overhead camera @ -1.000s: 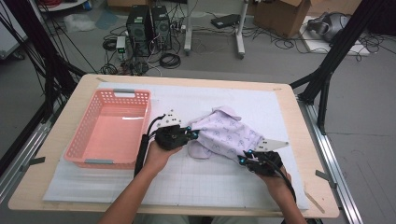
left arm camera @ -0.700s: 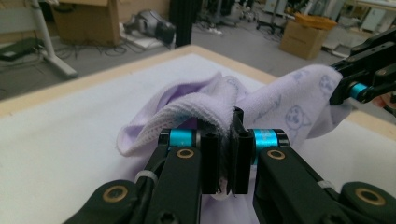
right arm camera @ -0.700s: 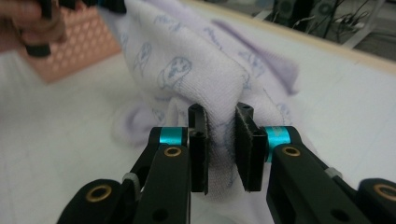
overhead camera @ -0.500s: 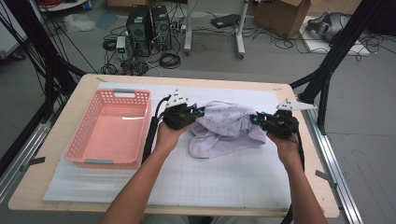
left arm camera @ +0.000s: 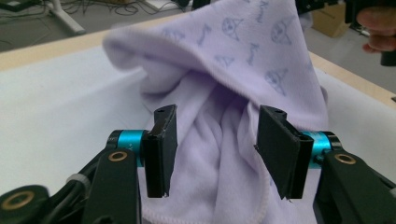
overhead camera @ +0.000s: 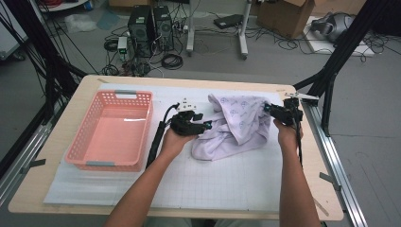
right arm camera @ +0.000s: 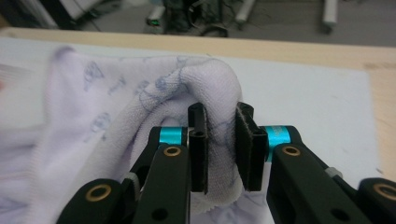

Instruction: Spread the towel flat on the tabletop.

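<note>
Since the earlier frame the right gripper [right arm camera: 220,149], fingers clenched on the lavender towel [overhead camera: 239,124], has raised its edge off the counter [overhead camera: 222,177]; left gripper [left arm camera: 215,149] released, towel between its fingers; next, re-grip.

bare mat [overhead camera: 227,179] near side, pink basket [overhead camera: 111,127] probably blocking left

Left tool [left arm camera: 212,151] agape, right tool [right arm camera: 223,147] clamped
</note>
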